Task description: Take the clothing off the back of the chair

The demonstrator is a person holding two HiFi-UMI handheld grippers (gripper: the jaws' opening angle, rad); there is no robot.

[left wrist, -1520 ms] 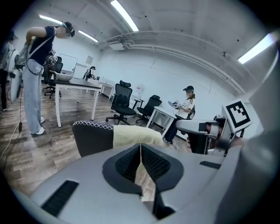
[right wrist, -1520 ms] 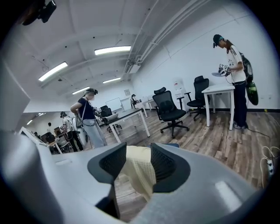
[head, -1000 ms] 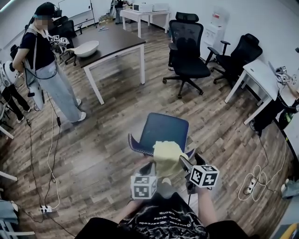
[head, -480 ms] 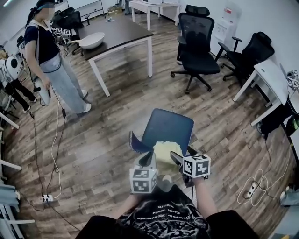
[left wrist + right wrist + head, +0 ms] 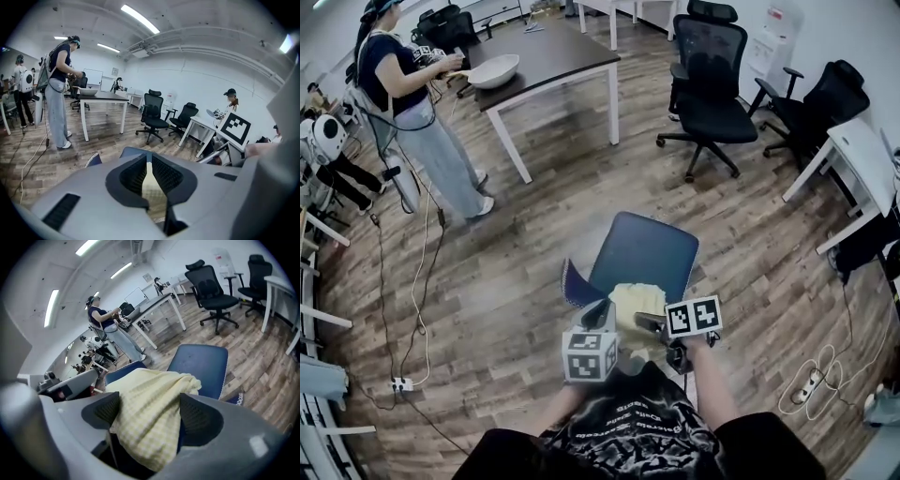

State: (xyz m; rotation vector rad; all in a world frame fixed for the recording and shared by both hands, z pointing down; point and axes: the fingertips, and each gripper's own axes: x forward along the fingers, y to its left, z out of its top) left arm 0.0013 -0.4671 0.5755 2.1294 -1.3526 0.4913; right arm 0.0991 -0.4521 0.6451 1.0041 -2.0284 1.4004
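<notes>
The left hand-held gripper (image 5: 149, 159) is pinched down narrow, its jaws closed on a thin fold of the pale yellow checked clothing (image 5: 149, 187). From the left gripper view the strip of cloth runs right up between the ribbed pads.

The right hand-held gripper (image 5: 150, 405) is a different story: its jaws stand wide apart. A loose bunch of the cloth sags in the gap between them. The pads sit out at the cloth's edges, with no squeeze showing.

From the head view the two come in side by side, marker cubes up, the left one just beside the right. The clothing sits right at their tips, draped over the top of the back of the blue chair (image 5: 645, 255). The chair's seat lies beyond the tips, on the far side of the cloth. Part of the cloth hangs down the near side of the back, toward the person holding the tools.

Well beyond the left hand-held gripper, and off to its left, another person (image 5: 411, 98) stands on the wooden floor (image 5: 516, 281). That person is next to a dark-topped bench (image 5: 567, 58) with a white bowl (image 5: 495, 70) on it. Far out past the right hand-held gripper stand two black office chairs (image 5: 709, 89), well apart from the blue one.
</notes>
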